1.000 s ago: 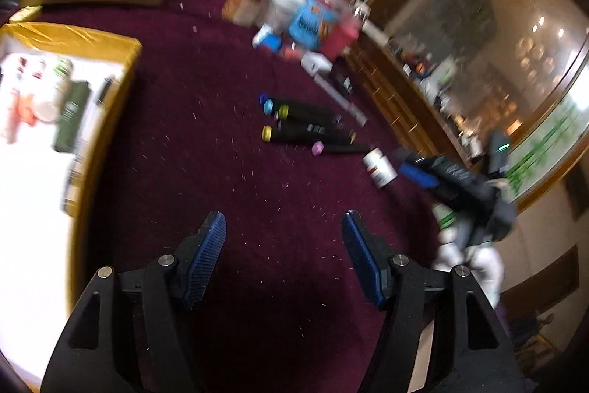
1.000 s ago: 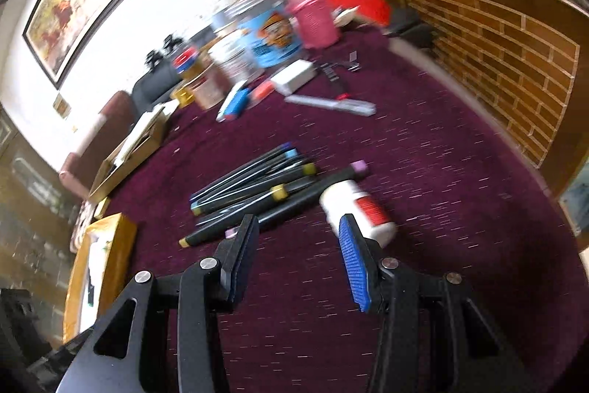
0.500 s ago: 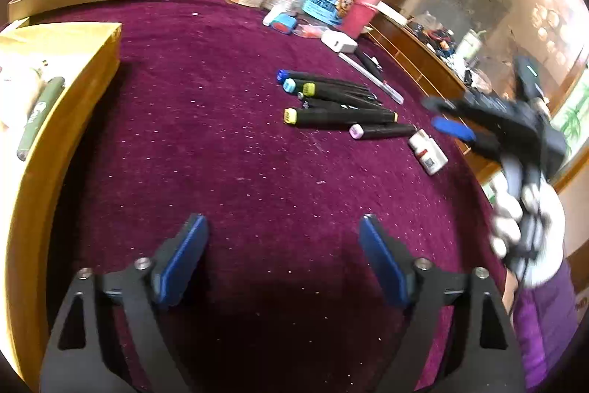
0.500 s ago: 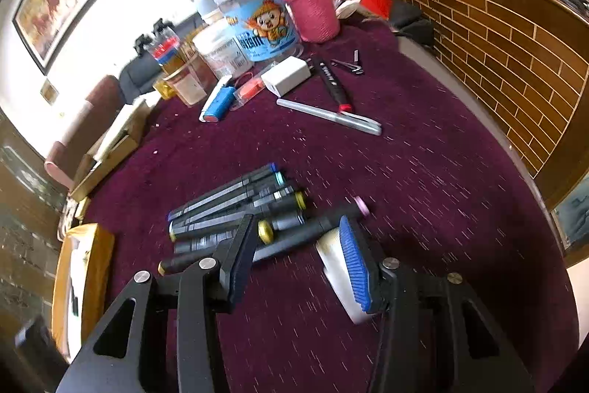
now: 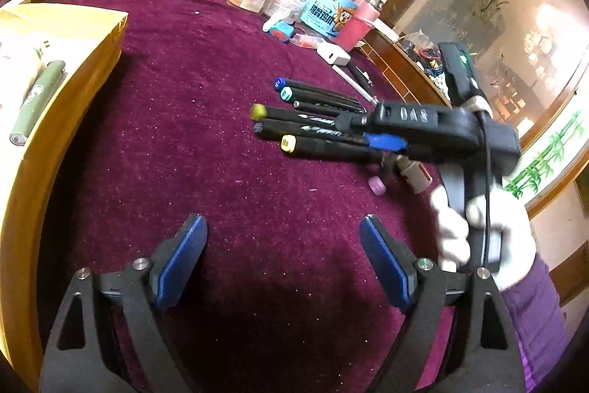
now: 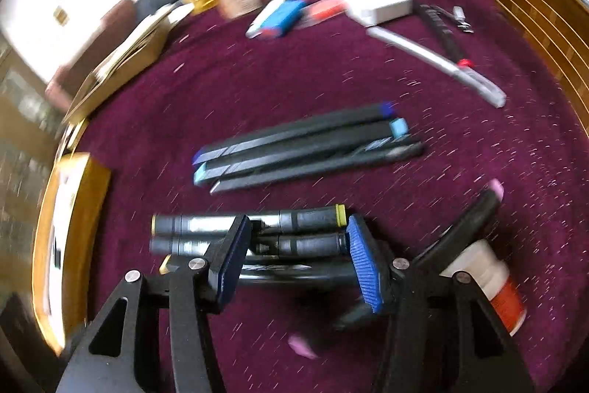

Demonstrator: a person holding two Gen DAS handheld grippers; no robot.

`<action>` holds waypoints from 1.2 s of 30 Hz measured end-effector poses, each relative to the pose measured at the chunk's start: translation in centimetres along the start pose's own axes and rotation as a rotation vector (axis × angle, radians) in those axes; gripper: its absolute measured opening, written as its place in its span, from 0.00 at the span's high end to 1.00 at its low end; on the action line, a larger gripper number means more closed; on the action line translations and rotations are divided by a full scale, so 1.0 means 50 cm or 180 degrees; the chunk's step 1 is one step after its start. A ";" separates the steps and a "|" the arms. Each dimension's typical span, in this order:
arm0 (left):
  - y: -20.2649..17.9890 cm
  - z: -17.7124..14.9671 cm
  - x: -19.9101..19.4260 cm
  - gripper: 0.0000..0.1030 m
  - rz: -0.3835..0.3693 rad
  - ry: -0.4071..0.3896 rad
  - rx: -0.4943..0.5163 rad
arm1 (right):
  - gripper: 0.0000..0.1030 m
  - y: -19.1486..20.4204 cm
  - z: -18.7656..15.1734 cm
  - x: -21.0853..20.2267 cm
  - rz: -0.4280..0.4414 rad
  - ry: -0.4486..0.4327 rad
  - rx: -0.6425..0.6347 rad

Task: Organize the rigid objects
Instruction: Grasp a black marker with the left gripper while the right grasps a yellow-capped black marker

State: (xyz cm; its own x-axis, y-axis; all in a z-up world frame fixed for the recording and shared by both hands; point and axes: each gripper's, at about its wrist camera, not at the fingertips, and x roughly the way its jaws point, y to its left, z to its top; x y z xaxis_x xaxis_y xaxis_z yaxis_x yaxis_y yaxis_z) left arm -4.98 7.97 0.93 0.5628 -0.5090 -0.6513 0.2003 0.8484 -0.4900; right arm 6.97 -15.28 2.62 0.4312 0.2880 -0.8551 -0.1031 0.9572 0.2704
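The right tongs (image 6: 298,260), opening, straddle three markers (image 6: 254,238) lying on the worktop (image 5: 184,142), likely to gather them together. The left tongs (image 5: 283,260) wait apart, empty.

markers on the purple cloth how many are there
7: far row of three, near three under the right gripper, pink-capped marker beside the white bottle. More may be hidden.

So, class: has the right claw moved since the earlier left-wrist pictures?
Yes. The right claw has come in from the table's edge to over the markers, jaws opening.
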 end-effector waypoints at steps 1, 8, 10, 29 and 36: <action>0.000 0.001 0.000 0.17 -0.0004 0.0000 -0.0002 | 0.53 0.012 -0.015 -0.003 0.0081 0.0020 -0.0104; 0.003 0.002 -0.001 0.17 -0.0036 -0.0006 -0.0030 | 0.53 0.038 -0.101 -0.054 0.0648 0.0167 -0.0433; 0.002 0.002 0.000 0.17 -0.0030 -0.0005 -0.0026 | 0.52 0.018 -0.105 -0.090 0.0659 -0.0032 -0.0321; 0.022 0.002 -0.011 0.20 -0.0151 -0.0055 -0.0220 | 0.83 0.132 -0.123 -0.022 -0.0016 0.0036 -0.0974; 0.053 0.005 -0.020 0.20 -0.0420 -0.0088 -0.0487 | 0.87 0.142 -0.157 -0.028 0.0912 0.0572 -0.0894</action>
State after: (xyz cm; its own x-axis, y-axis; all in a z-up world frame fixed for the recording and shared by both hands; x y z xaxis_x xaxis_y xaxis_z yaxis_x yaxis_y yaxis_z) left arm -4.81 10.79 0.44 0.5621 -0.6084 -0.5603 0.1509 0.7415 -0.6537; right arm -1.40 -8.67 2.25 0.1895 0.5197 -0.8330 -0.4464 0.8013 0.3983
